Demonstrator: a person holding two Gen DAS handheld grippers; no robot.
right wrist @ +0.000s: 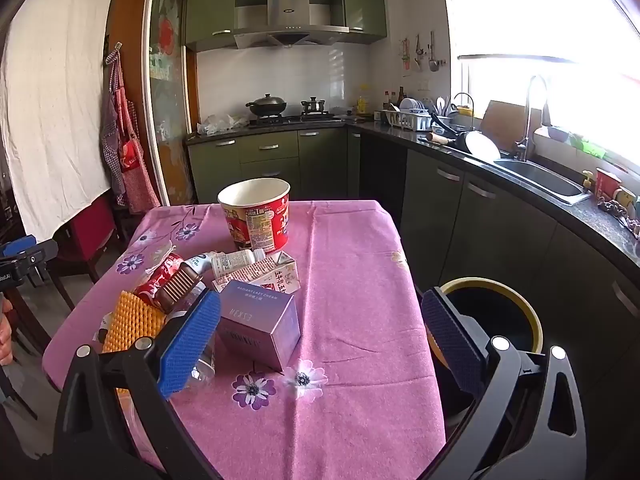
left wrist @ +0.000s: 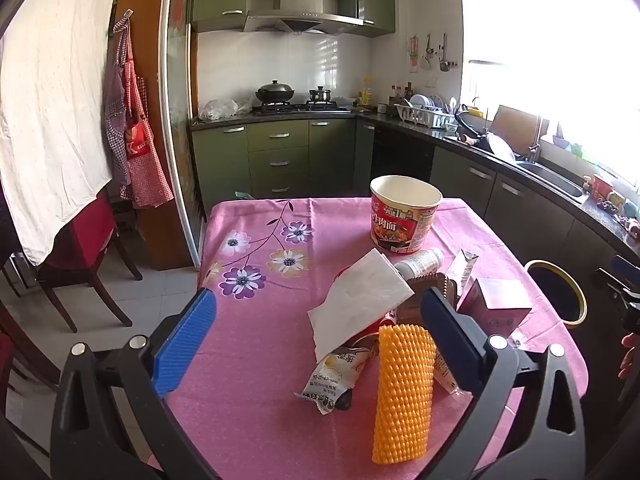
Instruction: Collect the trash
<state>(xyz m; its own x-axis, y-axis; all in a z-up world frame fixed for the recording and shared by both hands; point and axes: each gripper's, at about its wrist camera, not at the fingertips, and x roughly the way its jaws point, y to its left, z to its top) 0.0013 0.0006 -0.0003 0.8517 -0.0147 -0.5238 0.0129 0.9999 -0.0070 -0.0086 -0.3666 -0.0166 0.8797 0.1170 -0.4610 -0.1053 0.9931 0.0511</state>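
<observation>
A pile of trash lies on the pink flowered tablecloth: a white tissue, a yellow foam net, a snack wrapper, a small white bottle and a purple box. A red noodle cup stands behind them. My left gripper is open above the pile, empty. My right gripper is open and empty above the purple box. The right wrist view also shows the cup, a red can, a milk carton and the bin.
A black bin with a yellow rim stands on the floor at the table's right side. Green kitchen cabinets and a counter with a sink run along the right. Wooden chairs stand to the left of the table.
</observation>
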